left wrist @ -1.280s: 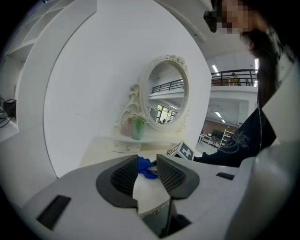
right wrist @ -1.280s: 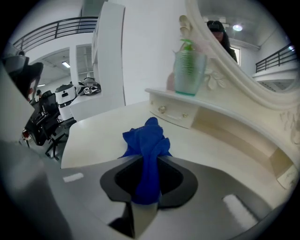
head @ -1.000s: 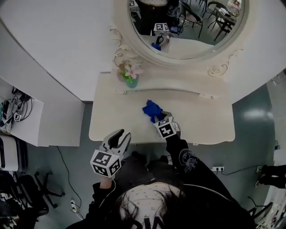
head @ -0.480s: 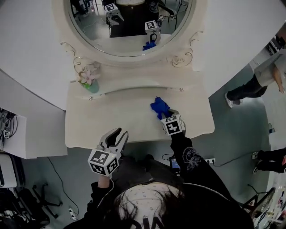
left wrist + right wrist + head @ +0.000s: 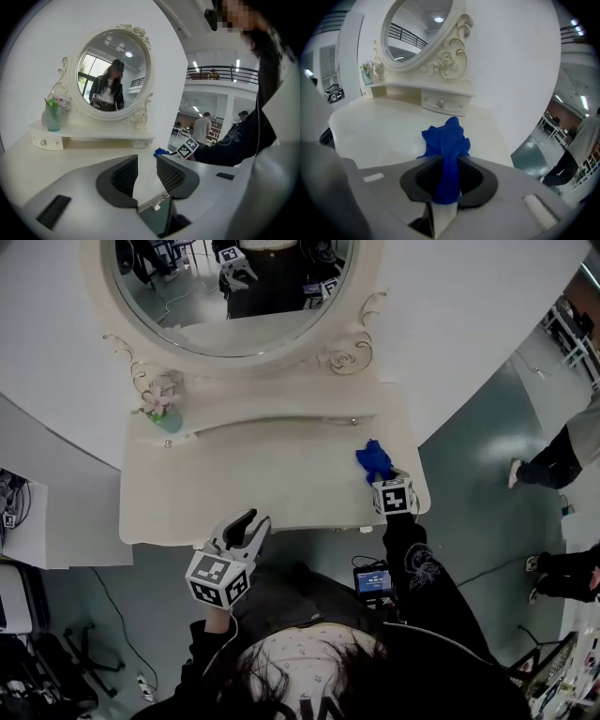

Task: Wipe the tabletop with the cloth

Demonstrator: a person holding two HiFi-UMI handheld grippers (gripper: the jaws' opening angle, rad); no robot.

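A blue cloth [image 5: 374, 461] rests on the cream tabletop [image 5: 262, 484] near its right end, bunched up. My right gripper [image 5: 384, 480] is shut on the blue cloth [image 5: 446, 152], whose folds stick out between the jaws in the right gripper view, where the right gripper [image 5: 449, 174] faces the tabletop [image 5: 379, 126]. My left gripper [image 5: 248, 526] hangs at the table's front edge, left of centre, held off the surface. In the left gripper view the left gripper [image 5: 147, 173] has a narrow gap between its jaws with nothing in it, and the cloth [image 5: 161, 152] shows far off.
An oval mirror [image 5: 230, 282] in an ornate frame stands at the back on a raised shelf with small drawers [image 5: 272, 423]. A green vase of flowers [image 5: 161, 409] sits on the shelf's left end. Another person [image 5: 562, 451] stands on the floor at the right.
My right gripper has dragged the blue cloth rightward across the tabletop, from the middle to near its right end. The left gripper has stayed at the front edge.
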